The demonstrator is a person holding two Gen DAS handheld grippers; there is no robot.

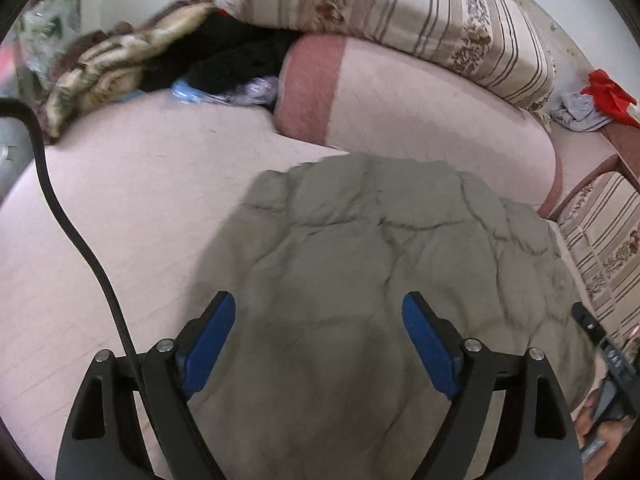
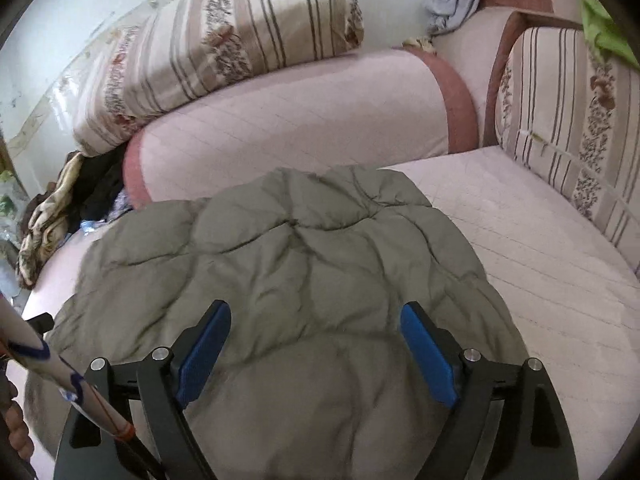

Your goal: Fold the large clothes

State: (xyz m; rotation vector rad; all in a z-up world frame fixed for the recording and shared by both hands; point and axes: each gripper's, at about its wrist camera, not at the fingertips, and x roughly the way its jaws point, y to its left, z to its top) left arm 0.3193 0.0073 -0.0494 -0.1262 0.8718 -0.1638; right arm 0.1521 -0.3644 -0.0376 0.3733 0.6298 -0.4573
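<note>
A grey-green quilted jacket lies folded into a compact puffy bundle on the pale pink sofa seat. It also shows in the right wrist view. My left gripper is open and empty, hovering just above the jacket's near part, its blue pads wide apart. My right gripper is open and empty too, just above the jacket's near edge. Neither gripper holds any cloth.
A pink bolster and striped floral cushions line the sofa back. A heap of brown and black clothes lies at the left end. Red and grey cloths sit on the right armrest. A striped cushion stands at right.
</note>
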